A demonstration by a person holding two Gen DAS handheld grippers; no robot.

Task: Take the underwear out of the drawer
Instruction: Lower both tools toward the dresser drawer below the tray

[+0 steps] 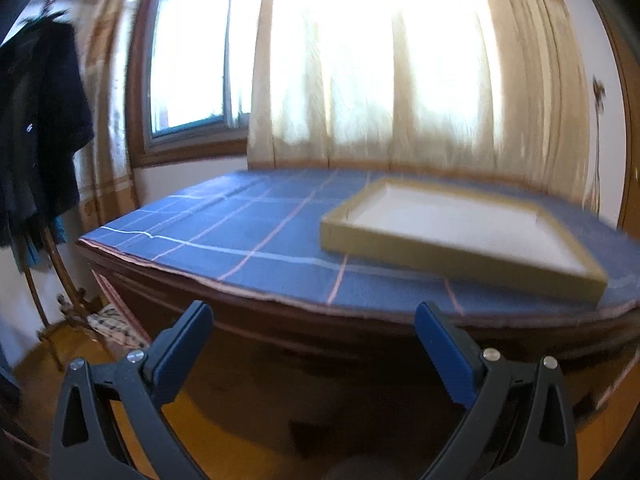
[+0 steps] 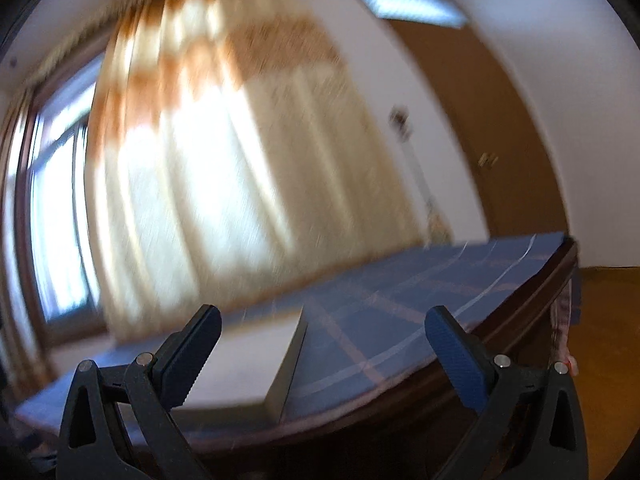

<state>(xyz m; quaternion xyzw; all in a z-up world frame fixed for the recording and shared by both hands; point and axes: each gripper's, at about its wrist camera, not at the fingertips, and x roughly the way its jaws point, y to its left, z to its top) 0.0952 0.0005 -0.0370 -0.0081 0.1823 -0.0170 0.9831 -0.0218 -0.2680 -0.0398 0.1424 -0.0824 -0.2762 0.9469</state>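
No underwear and no drawer front shows in either view. My left gripper [image 1: 314,328] is open and empty, held in front of the dark wooden edge of a table covered with a blue checked cloth [image 1: 256,236]. A shallow tan tray with a white bottom [image 1: 460,256] lies on the cloth, ahead and to the right. My right gripper [image 2: 324,336] is open and empty, near the same table's edge; the tray [image 2: 248,364] shows blurred between its fingers, on the blue cloth [image 2: 420,292].
Bright cream curtains [image 1: 400,80] and a window [image 1: 192,64] stand behind the table. Dark clothes [image 1: 40,128] hang on a stand at the left. A wooden door [image 2: 492,140] is at the right, with yellow-brown floor [image 2: 600,340] beside the table. The right wrist view is motion-blurred.
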